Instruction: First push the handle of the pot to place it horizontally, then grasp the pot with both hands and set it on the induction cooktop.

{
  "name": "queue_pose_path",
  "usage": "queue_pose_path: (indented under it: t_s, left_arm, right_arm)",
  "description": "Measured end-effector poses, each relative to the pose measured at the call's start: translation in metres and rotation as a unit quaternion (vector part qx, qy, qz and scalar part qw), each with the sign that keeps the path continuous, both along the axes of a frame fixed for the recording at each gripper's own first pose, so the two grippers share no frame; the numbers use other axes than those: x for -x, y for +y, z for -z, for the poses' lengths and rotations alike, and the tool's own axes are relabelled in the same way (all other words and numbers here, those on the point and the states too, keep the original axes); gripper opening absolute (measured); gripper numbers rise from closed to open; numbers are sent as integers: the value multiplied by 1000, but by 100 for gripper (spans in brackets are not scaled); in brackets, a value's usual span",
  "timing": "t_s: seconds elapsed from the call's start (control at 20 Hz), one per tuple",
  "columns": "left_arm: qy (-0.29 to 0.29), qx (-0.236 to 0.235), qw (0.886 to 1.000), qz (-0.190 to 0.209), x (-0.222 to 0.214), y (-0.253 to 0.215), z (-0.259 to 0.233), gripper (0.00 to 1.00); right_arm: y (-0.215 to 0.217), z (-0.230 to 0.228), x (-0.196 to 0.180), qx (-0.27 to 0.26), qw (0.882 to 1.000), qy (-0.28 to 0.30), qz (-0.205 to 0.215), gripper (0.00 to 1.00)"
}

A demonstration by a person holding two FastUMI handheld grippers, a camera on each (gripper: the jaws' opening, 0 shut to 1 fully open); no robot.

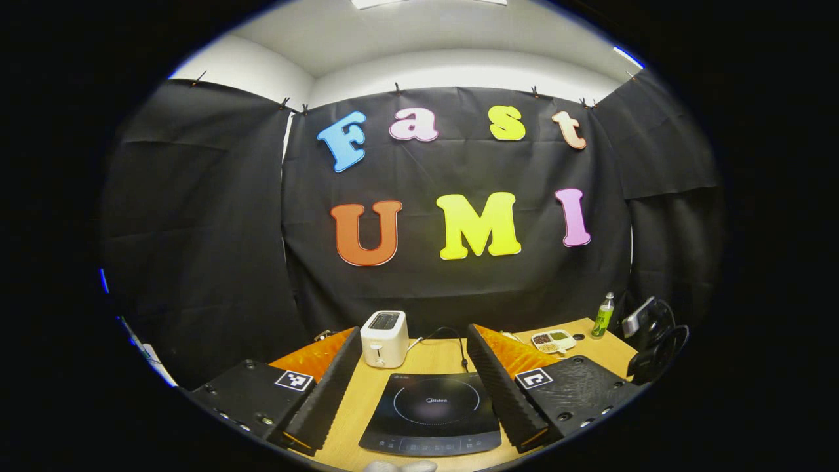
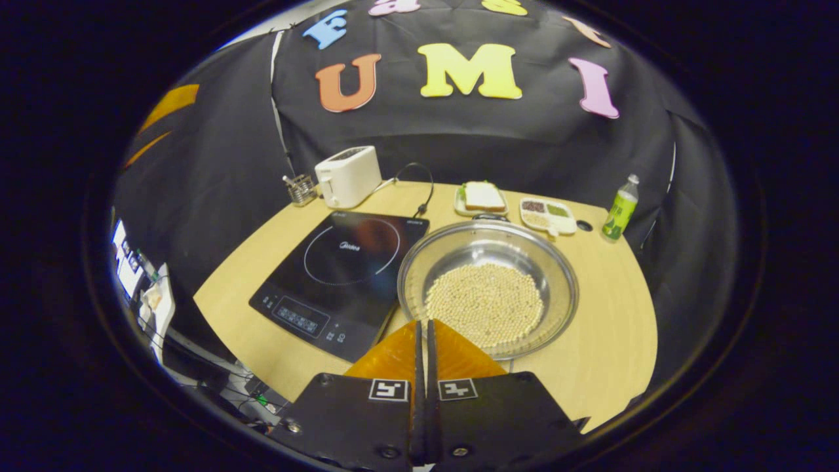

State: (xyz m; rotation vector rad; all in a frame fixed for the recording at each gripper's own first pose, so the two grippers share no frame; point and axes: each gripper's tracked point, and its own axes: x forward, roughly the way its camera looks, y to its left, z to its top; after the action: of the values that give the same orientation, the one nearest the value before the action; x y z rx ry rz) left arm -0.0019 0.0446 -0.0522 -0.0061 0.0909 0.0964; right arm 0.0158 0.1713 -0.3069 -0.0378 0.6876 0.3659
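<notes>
Table (image 2: pixel 609 341) carries induction cooktop (image 2: pixel 341 275), bare; pot (image 2: pixel 488 288) of beans touching its right edge. We judge handle push pending: handle (image 2: pixel 488 216) at far rim. Left gripper (image 1: pixel 413 383) fingers apart; right gripper (image 2: pixel 423 347) fingers together, empty, above near rim. Next: reach handle.

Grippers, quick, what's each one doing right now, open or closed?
Left gripper: open, holding nothing, above the induction cooktop.
Right gripper: closed, holding nothing, at the pot rim.

The pot (image 2: pixel 488 288) near rim sits hidden behind the right hand-held gripper (image 2: pixel 423 328)
</notes>
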Motion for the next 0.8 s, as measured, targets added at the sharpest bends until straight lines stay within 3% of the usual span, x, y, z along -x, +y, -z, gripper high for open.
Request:
queue_pose_path:
  t_s: [0.35, 0.6, 0.65, 0.8]
  left_arm:
    - [12, -10, 1000, -1, 13, 14, 6, 96]
    - [19, -7, 1000, -7, 17, 16, 10, 96]
    - [20, -5, 1000, -8, 20, 16, 11, 96]
    - [19, -4, 1000, -11, 23, 17, 9, 96]
  right_arm:
    - [9, 58, 10, 8, 999, 51, 14, 3]
    - [-7, 76, 3, 15, 997, 70, 35, 4]
    - [-10, 77, 3, 11, 996, 73, 38, 0]
    - [-16, 81, 4, 15, 996, 77, 40, 4]
